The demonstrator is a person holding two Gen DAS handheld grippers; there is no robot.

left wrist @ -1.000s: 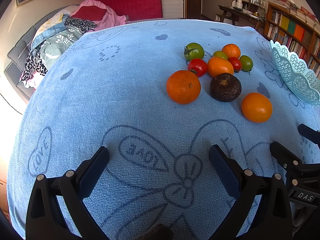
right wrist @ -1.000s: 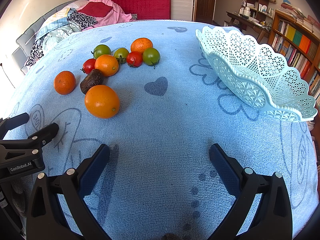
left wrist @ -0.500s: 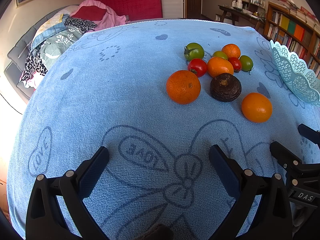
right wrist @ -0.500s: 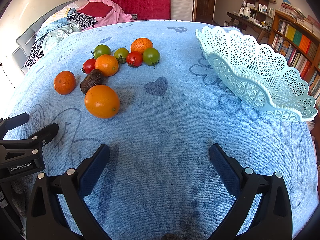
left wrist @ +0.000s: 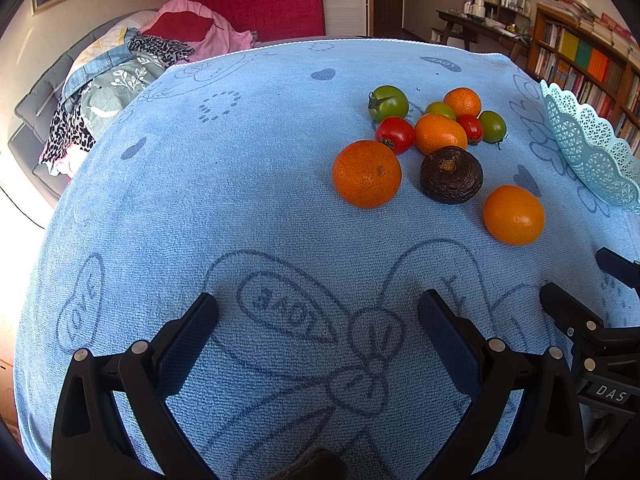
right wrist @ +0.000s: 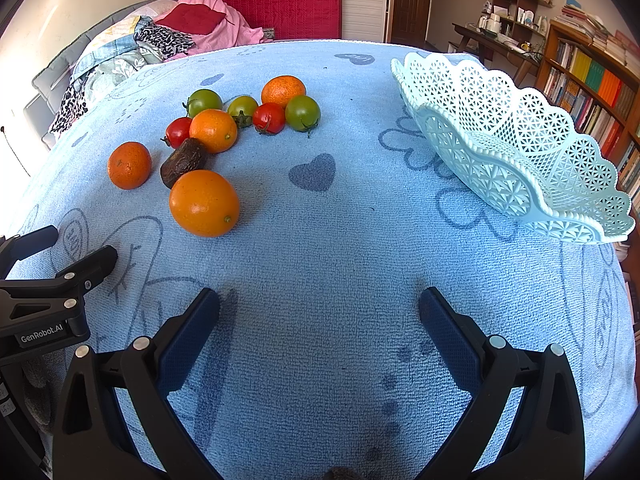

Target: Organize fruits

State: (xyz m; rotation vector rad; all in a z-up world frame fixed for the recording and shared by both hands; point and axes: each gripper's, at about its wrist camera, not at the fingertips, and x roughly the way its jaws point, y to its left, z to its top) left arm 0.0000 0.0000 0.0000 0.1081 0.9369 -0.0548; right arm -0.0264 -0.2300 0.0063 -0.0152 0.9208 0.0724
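Fruit (right wrist: 204,203) lies ahead-left of the right gripper (right wrist: 319,316), basket (right wrist: 516,160) ahead-right, ready for loading; both it and the left gripper (left wrist: 318,316) gape, empty.

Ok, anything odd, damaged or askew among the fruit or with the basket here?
One dark, wrinkled fruit among the oranges looks shrivelled, unlike the smooth ones beside it. The lace basket sits tilted, with nothing visible inside. Nothing is spilled.

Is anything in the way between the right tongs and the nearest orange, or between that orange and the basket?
Nothing visible. Only bare blue towel lies between the open right tongs and the nearest orange, and between that orange and the basket. The other fruit sits behind it.
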